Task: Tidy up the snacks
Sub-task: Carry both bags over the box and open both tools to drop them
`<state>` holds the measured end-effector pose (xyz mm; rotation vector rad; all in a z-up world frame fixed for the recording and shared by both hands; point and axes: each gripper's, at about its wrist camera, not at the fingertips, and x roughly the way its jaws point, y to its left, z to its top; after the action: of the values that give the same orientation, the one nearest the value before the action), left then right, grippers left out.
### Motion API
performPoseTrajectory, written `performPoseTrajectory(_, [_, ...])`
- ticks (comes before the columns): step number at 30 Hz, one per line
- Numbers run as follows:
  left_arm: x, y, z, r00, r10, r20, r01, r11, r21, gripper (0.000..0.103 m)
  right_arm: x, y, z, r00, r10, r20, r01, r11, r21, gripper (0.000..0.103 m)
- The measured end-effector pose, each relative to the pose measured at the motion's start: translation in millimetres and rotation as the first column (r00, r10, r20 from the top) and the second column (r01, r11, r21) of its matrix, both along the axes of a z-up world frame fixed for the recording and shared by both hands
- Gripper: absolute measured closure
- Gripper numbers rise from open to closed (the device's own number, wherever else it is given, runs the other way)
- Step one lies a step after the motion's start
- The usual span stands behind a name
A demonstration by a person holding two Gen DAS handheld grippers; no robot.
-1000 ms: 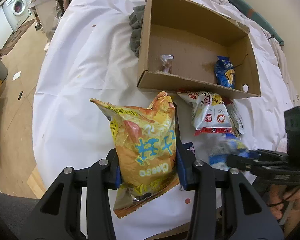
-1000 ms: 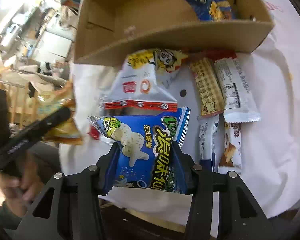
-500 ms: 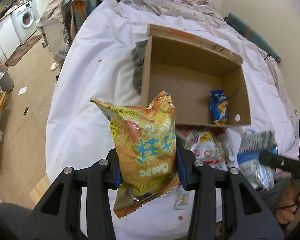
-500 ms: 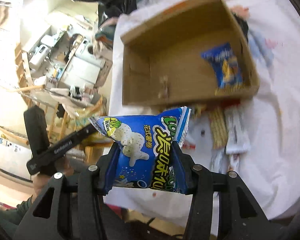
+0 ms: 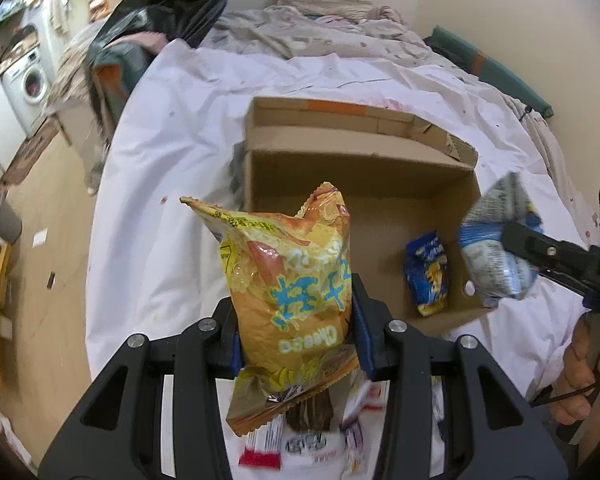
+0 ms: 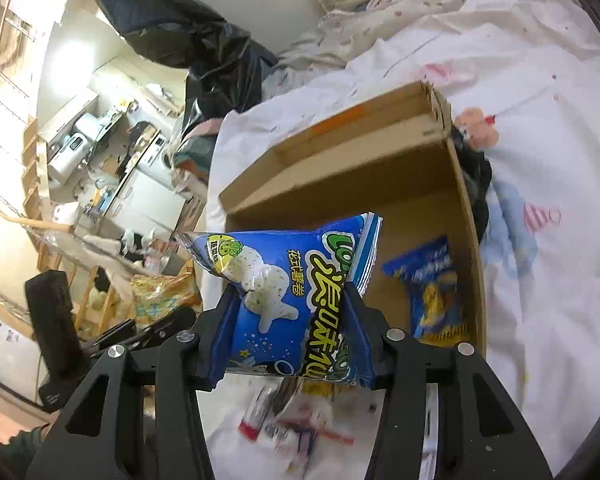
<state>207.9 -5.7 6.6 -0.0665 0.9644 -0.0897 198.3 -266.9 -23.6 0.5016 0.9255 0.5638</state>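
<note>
My left gripper [image 5: 296, 320] is shut on a yellow-orange cheese snack bag [image 5: 288, 280] and holds it in the air in front of the open cardboard box [image 5: 364, 168]. My right gripper [image 6: 290, 328] is shut on a blue snack bag [image 6: 288, 292], held up before the same box [image 6: 340, 152]. A small blue packet [image 5: 428, 276] lies on the box floor at the right; it also shows in the right wrist view [image 6: 436, 288]. The right gripper with its bag [image 5: 496, 240] appears at the right of the left wrist view, near the box's right wall.
Several loose snack packets [image 5: 312, 444] lie on the white sheet [image 5: 160, 160] below the grippers, blurred in the right wrist view [image 6: 296, 428]. A dark cloth [image 6: 476, 184] lies at the box's right side. Bedding [image 5: 320, 28] is piled behind the box.
Both grippers have risen with their bags, so the box sits lower and farther in view. The right gripper's blue bag has moved up toward the box's right wall.
</note>
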Motion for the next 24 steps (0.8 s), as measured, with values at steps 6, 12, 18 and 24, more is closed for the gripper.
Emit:
performPoseTrajectory(6, [14, -9, -22, 0.998, -0.028, 0.048, 0.029, 1.0, -0.012, 0.065, 7, 7, -18, 1.0, -0.011, -0.027, 0.011, 1.0, -0.026, 0.051])
performPoseTrajectory(12, [25, -4, -32, 1.0, -0.003, 0.026, 0.004, 0.999, -0.034, 0.065, 13, 16, -25, 0.999, -0.011, -0.041, 0.007, 0.995, -0.096, 0.051])
performPoseTrajectory(18, [26, -2, -36, 0.999, -0.016, 0.038, 0.017, 0.999, -0.034, 0.065, 18, 27, -30, 0.999, -0.007, -0.051, -0.001, 0.989, -0.148, 0.05])
performPoseTrajectory(24, [30, -2, -40, 0.999, -0.019, 0.026, 0.02, 0.999, -0.048, 0.065, 19, 32, -34, 0.998, 0.002, -0.061, -0.012, 0.985, -0.172, 0.048])
